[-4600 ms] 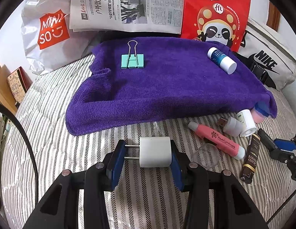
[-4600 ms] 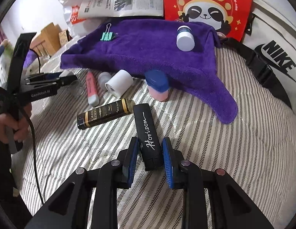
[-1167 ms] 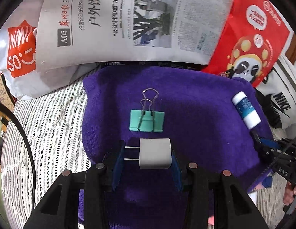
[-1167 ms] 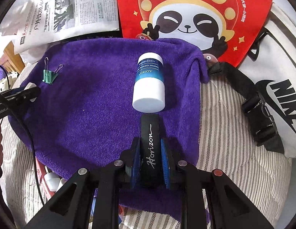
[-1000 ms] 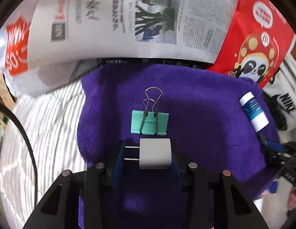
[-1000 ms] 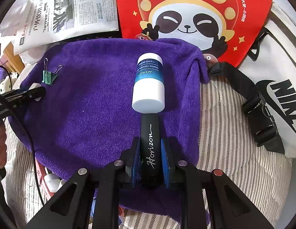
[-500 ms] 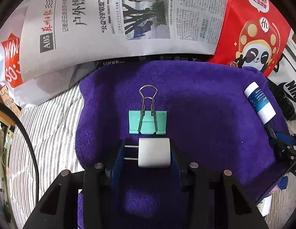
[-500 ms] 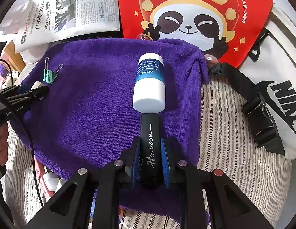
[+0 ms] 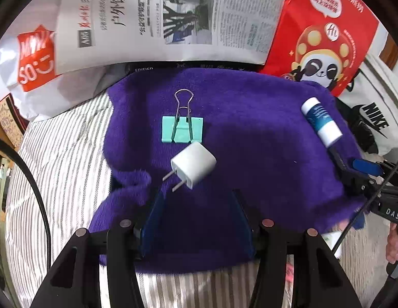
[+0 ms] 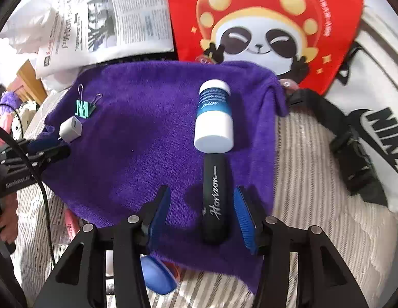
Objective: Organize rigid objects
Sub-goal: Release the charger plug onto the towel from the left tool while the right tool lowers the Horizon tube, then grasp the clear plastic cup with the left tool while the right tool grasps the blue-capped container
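Observation:
A purple towel lies on the striped bed. On it are a teal binder clip, a white charger plug, a blue-and-white bottle and a black "Horizon" tube. My left gripper is open, just behind the plug, which lies free and tilted. My right gripper is open, its fingers apart on either side of the black tube, which rests on the towel below the bottle.
A newspaper, a white Miniso bag, a red panda bag and a white Nike bag stand behind the towel. A blue-capped item and a pink marker lie off the towel's near edge.
Both grippers have opened. The plug has dropped onto the towel and tilted. The black tube has been let go below the bottle. Both grippers have pulled back a little.

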A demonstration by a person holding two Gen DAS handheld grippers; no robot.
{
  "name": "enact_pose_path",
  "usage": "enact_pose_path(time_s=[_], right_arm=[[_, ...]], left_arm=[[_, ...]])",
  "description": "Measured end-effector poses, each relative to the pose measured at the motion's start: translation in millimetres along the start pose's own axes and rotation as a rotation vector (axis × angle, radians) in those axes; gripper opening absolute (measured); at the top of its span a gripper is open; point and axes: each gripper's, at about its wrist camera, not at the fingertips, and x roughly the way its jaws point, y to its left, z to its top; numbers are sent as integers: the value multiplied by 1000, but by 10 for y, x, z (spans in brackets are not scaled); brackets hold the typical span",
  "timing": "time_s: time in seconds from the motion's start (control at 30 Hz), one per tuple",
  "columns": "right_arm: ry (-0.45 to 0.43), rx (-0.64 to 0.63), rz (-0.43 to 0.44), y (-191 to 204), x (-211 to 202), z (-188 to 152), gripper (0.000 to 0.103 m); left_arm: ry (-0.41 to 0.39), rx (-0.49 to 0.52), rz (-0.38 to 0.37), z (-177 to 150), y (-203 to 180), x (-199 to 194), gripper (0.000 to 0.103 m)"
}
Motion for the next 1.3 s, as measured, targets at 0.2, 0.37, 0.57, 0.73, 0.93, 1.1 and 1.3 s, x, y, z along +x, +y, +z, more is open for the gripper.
enact_pose_path(time_s=[0.2,0.37,0.57,0.73,0.93,1.1,1.3], right_arm=[[-43,40,-23,-51,-337,-167,55],[-62,59,-28,-84,-579,-407,56],[-62,84,-27,-103,-743,-771,56],[-47,110,-16,-134,-815,-1064,56],[-19,134,-17,-191,-839,-1330,56],[-1,145,-17,-196,-817,-1435,56],[-26,137,9,-99,-767,-1347,56]], left_arm=[[-26,16,-3,-196,-71,-275,51],[-28,49,-9,-375,-230,-423,52],[-22,64,-85,-658,-365,-482,53],[-15,124,-57,-868,-488,-451,53],[-27,190,-7,-983,-577,-340,53],[-62,199,-23,-1022,-592,-307,32],[-86,212,-15,-1067,-543,-357,25]])
